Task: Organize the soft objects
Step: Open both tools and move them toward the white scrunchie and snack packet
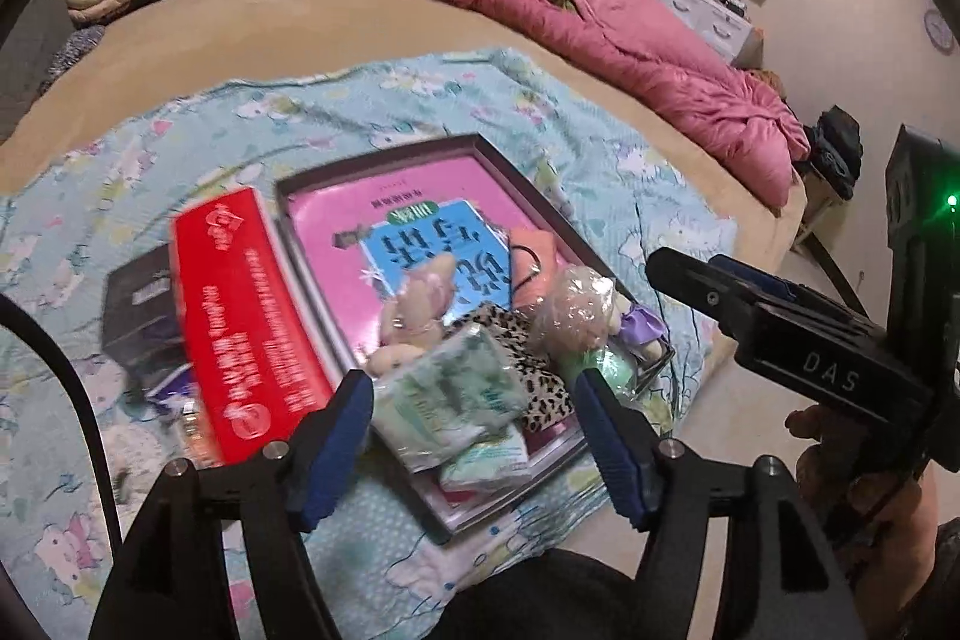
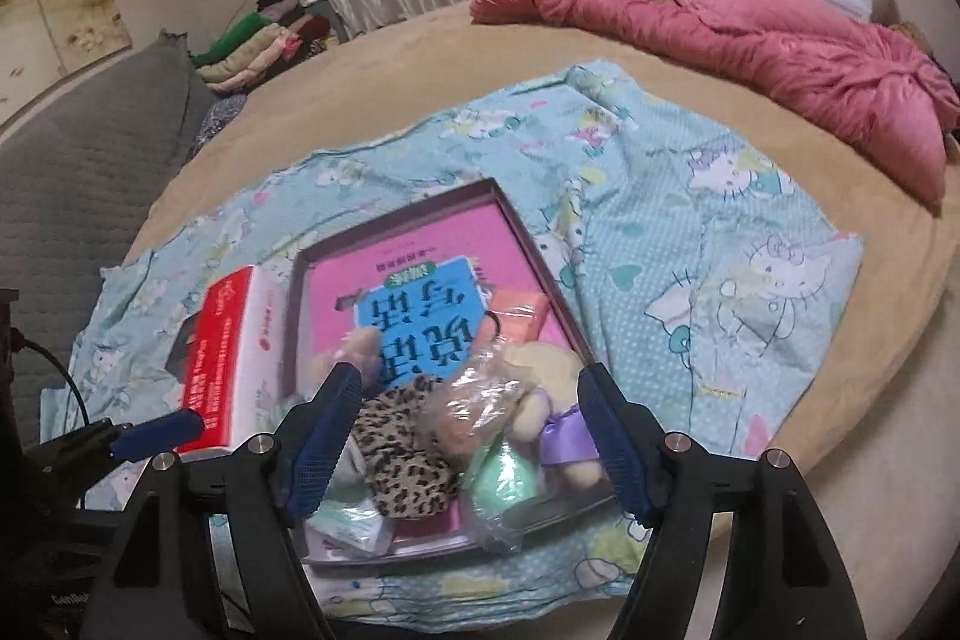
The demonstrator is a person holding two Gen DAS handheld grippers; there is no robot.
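A shallow tray (image 1: 384, 154) lies on a blue cartoon-print cloth (image 1: 300, 112) spread over the bed (image 1: 300, 10). Piled at its near end are tissue packs (image 1: 450, 394), a leopard-print pouch (image 2: 402, 454), a pink plush (image 1: 414, 298) and a bagged doll (image 2: 540, 400). The left gripper (image 1: 474, 418) and the right gripper (image 2: 465, 436) hover above the pile, jaws standing wide, holding nothing. A red box (image 1: 240, 316) sits beside the tray

Glossy red cardboard box (image 1: 240, 334), crinkly clear plastic wrap (image 2: 480, 400) around plush toys, fuzzy leopard-print cloth (image 2: 402, 454), soft printed cotton sheet (image 2: 690, 232), matt beige mattress cover (image 1: 300, 16), puffy pink quilt (image 1: 648, 58)
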